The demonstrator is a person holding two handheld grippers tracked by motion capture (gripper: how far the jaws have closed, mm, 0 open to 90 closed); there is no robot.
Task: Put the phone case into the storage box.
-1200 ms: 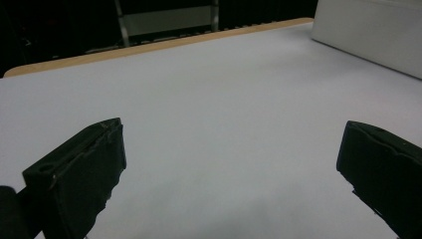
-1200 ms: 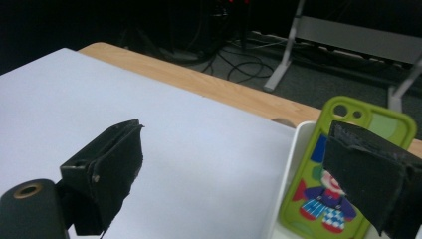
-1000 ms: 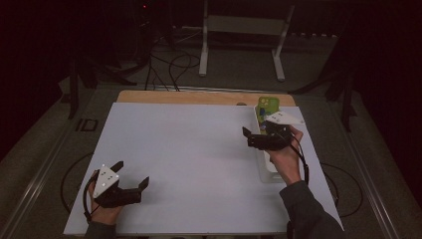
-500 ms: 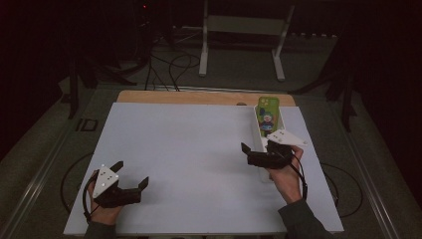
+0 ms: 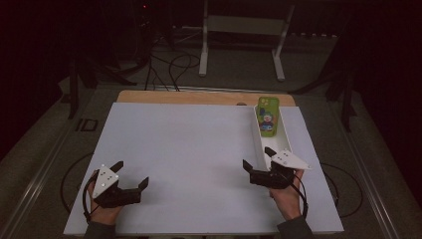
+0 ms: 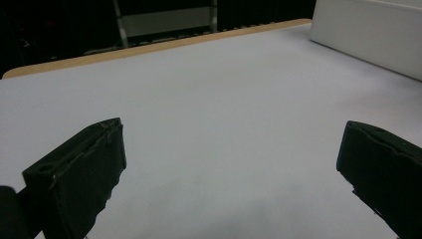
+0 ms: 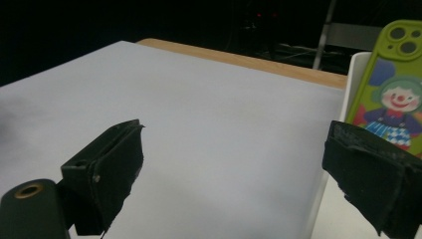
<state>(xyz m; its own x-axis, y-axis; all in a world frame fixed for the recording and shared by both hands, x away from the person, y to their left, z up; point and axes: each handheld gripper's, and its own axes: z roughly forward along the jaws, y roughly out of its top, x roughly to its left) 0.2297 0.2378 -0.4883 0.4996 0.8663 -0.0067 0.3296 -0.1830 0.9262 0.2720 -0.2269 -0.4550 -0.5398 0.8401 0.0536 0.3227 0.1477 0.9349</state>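
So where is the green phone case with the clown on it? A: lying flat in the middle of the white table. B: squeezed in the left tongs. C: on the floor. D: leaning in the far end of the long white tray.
D: the phone case leans against the far end of the white tray, while the right tongs are open and empty near the tray's close end.

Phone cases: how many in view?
1. The green phone case with a clown print leans at the far end of the white tray, beyond the right gripper. A tray wall could hide more.
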